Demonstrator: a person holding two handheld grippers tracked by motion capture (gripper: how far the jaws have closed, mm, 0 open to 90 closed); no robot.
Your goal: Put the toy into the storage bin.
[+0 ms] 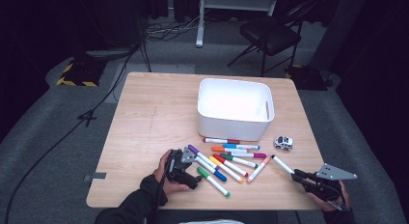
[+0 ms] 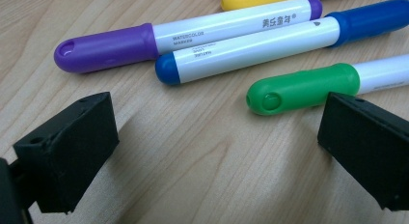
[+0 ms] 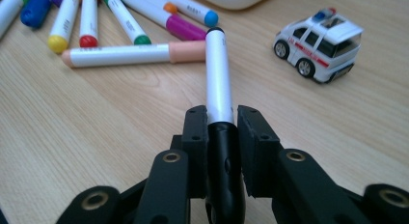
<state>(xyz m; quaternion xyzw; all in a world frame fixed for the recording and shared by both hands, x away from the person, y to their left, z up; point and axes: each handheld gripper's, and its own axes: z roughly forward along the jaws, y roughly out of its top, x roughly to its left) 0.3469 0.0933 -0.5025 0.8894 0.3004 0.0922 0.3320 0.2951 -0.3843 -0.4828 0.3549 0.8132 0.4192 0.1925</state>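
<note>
Pinching the black cap end of a black marker (image 3: 218, 79), the right gripper (image 3: 219, 132) is seen clamped; the marker's long axis runs straight out from the jaws toward the white bin (image 1: 235, 108). The left gripper (image 2: 212, 151) is held spread over bare table (image 2: 193, 161), the green marker (image 2: 308, 86) lying just beyond.

- Light falls from overhead onto the table (image 1: 154, 113); the room around it sinks into near black.
- The white bin (image 1: 235, 108) glows, its inside nearly washed out.
- High view is soft and slightly grainy, and small print on the markers can't be read.
- Left gripper view is sharp on the purple marker (image 2: 144, 43), with glossy streaks on the caps; a soft shadow lies beside the near jaw.
- Right gripper view is crisp at the toy car (image 3: 318, 43), while the nearest black parts at the bottom edge blur.
</note>
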